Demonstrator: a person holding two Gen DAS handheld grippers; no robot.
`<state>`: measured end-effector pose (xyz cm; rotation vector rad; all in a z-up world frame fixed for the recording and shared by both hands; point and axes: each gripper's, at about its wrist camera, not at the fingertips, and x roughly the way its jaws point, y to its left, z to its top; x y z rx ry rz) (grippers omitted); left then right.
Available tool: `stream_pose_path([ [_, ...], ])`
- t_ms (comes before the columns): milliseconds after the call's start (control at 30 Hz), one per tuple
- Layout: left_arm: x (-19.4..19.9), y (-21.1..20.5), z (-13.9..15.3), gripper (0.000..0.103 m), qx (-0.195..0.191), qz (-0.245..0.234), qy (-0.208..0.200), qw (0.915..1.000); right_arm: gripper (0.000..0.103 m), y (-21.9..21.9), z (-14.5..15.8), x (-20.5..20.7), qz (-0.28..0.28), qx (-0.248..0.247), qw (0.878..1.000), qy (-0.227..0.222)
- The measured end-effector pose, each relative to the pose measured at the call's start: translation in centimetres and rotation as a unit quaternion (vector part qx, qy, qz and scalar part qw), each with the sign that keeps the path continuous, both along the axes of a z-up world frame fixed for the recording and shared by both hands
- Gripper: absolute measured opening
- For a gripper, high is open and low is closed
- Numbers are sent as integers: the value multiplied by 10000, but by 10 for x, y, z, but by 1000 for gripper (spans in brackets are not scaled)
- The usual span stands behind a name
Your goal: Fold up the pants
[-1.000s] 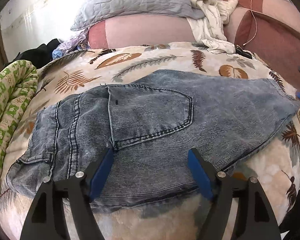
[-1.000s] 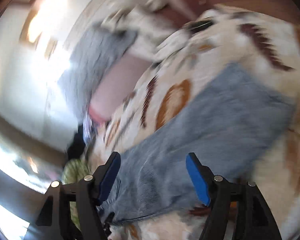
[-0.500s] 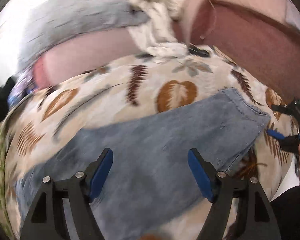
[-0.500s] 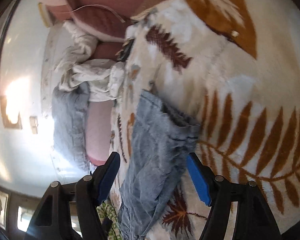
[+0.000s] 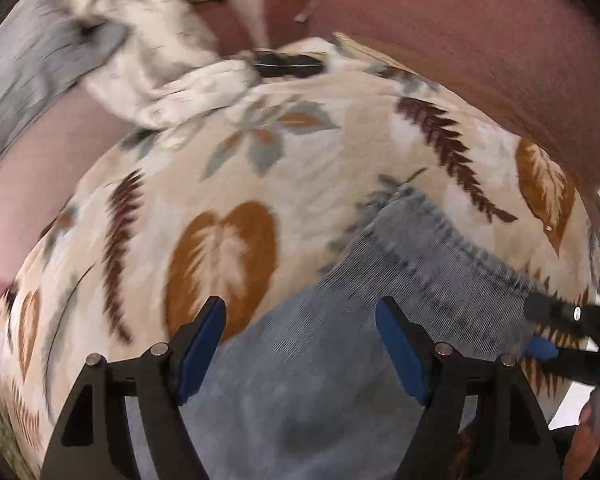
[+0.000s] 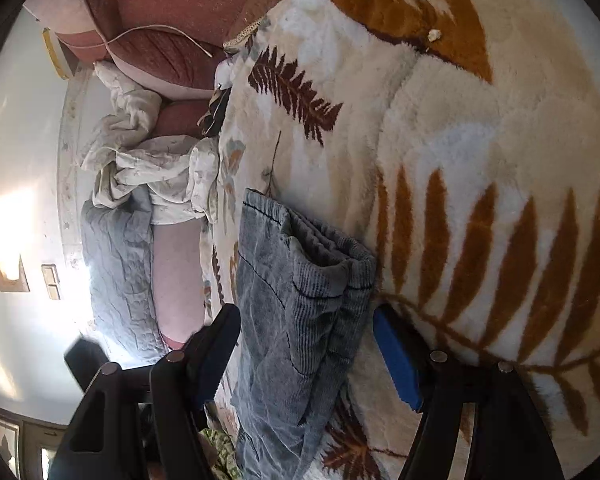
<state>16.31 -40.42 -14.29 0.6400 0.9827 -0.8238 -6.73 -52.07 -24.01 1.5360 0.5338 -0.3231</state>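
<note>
Grey-blue jeans (image 5: 360, 360) lie folded lengthwise on a cream blanket with a leaf print (image 5: 340, 168). My left gripper (image 5: 300, 344) hovers open over the leg part near the hem, with nothing pinched. The hem end (image 6: 300, 280) shows as a stack of layers in the right wrist view. There my right gripper (image 6: 306, 356) is rolled on its side and open. One finger sits low by the blanket and the other above, with the hem end between them and the pads apart from it. The right gripper (image 5: 548, 330) also shows at the hem corner.
A crumpled cream cloth (image 5: 160, 72) and a grey quilted pillow (image 6: 120, 272) lie at the head of the bed, against maroon cushions (image 5: 480, 48). A small black object (image 5: 288, 64) rests by the cloth. A green-patterned cloth (image 6: 220, 452) lies past the waist end. The bed's edge runs right of the hem.
My left gripper swept along the jeans from the back pocket to the leg end. My right gripper rolled onto its side and dropped to the hem. Both stayed open.
</note>
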Motion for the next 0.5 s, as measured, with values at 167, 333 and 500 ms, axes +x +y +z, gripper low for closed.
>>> stream_pose_path([
  [167,1,-42,-16,78,192,-561,-3,9982,74,-5,-3,6,-30,148,9998,-116],
  [333,1,-65,-33,78,312,-971,115,9947,74,-3,-4,6,-193,156,9995,-191],
  [500,10,-74,-50,78,303,-1140,627,9910,74,3,0,12,-72,-62,9999,-122],
])
